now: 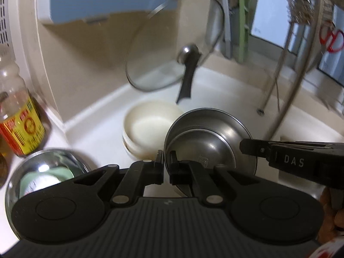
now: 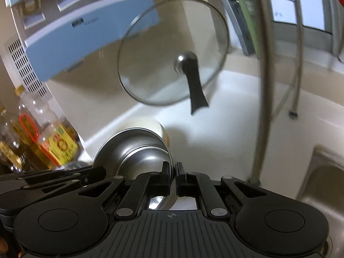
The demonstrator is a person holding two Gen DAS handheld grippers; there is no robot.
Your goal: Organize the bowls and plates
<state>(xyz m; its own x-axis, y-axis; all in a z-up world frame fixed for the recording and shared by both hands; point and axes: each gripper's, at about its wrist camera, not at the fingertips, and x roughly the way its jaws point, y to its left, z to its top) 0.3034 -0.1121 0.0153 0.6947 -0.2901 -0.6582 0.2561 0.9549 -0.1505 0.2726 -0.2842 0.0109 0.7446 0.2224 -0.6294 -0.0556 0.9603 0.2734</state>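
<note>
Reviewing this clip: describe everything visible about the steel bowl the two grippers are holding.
The steel bowl is round, brushed stainless metal with a wide flared rim and a stamped mark near its base. It is tilted on edge, its underside facing the left camera. The left gripper pinches one side of the rim, the right gripper the opposite side. It hangs just in front of stacked cream bowls.

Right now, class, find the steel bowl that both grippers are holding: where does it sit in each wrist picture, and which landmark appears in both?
Left wrist view: the steel bowl is right of centre, tilted, its rim pinched by the left gripper, beside the white bowls.
Right wrist view: the steel bowl is low, left of centre, its rim pinched by the right gripper.
Shared landmark: the glass lid leaning behind.
</note>
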